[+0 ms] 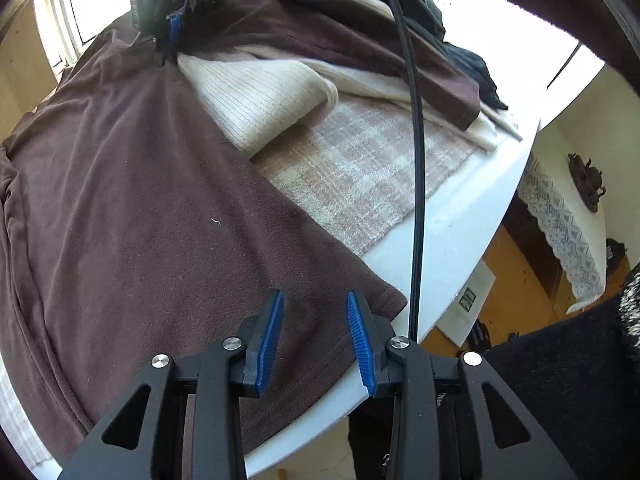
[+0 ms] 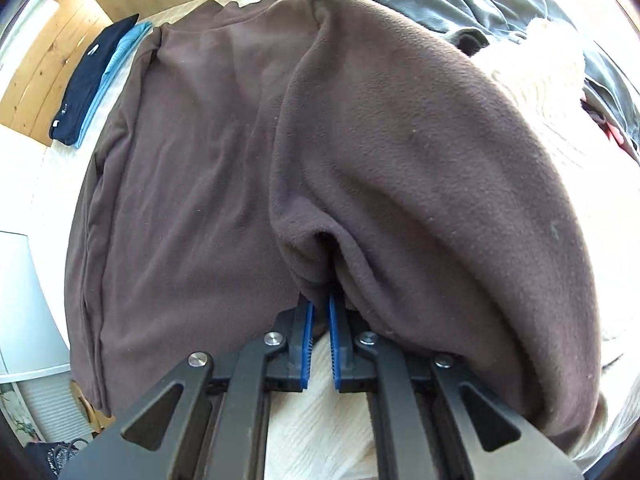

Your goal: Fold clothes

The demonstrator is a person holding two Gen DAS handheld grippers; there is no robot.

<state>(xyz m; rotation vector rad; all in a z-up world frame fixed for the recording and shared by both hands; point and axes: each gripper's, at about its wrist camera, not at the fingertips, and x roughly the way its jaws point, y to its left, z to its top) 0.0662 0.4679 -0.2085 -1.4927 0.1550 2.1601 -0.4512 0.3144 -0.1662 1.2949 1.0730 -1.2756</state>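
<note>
Left gripper, part open and empty, hovers over the fleece hem. Right gripper pinches a fleece fold at 11 o'clock. Folding just begun; folded stack lies aside.

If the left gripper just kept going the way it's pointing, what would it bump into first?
Most likely the brown fleece top spread on the white table. The left gripper stands open over the fleece's hem corner, though how far above it is hard to judge.

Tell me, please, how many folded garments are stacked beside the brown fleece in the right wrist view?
2: a navy garment on top, a light blue garment beneath it, at upper left. More may be hidden.
</note>
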